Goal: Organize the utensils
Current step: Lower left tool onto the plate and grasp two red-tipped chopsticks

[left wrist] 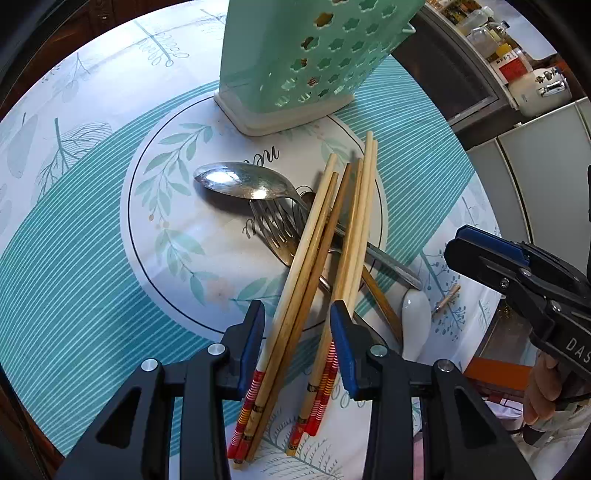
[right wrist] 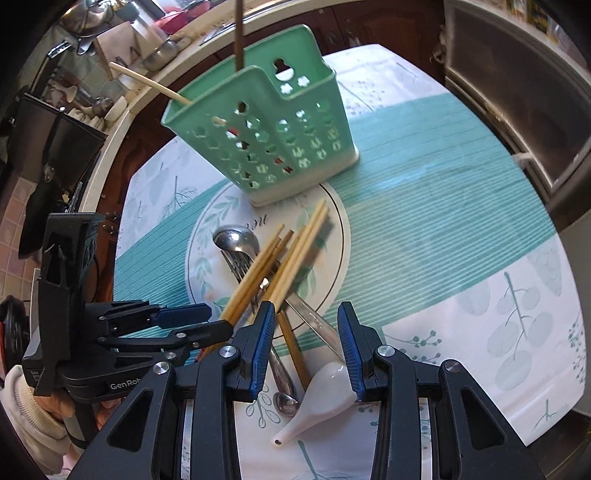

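Note:
Several wooden chopsticks with red-banded ends lie crossed over a fork and a metal spoon on the round print of the tablecloth. My left gripper hangs just over the chopsticks' banded ends, open, with some of them showing in the gap. A white ceramic spoon lies under my right gripper, which is open and points steeply down. The green perforated caddy stands behind the pile, holding a dark chopstick and a pale one. The left gripper shows at the pile's left.
A small metal pin lies beside the ceramic spoon. The right gripper reaches in from the right edge. Past the table's far edge stand a counter with bottles and a white pot. A steel cabinet is at right.

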Available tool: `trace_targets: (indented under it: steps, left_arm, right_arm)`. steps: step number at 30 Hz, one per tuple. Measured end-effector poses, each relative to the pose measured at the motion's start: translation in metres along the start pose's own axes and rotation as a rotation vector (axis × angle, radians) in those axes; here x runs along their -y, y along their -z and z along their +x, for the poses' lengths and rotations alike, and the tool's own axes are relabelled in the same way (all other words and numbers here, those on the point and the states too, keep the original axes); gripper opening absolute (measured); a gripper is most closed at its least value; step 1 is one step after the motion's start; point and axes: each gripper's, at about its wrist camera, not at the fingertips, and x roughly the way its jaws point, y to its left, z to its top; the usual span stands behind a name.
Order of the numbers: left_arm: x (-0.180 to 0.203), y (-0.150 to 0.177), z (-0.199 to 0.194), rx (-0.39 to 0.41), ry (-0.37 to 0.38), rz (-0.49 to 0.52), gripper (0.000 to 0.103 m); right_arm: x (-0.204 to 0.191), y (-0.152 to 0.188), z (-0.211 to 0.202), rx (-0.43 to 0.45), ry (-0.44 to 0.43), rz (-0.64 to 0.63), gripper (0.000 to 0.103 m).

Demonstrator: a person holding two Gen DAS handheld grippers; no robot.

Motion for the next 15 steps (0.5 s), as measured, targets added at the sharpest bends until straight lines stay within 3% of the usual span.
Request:
trace_targets:
  steps: [15]
  left_arm:
    - [0.000,-0.016,0.014,-0.050,-0.001,0.049,0.033]
  right_arm:
    - [0.003,-0.010,0.019,-0.014,-0.012,0.017,0.036]
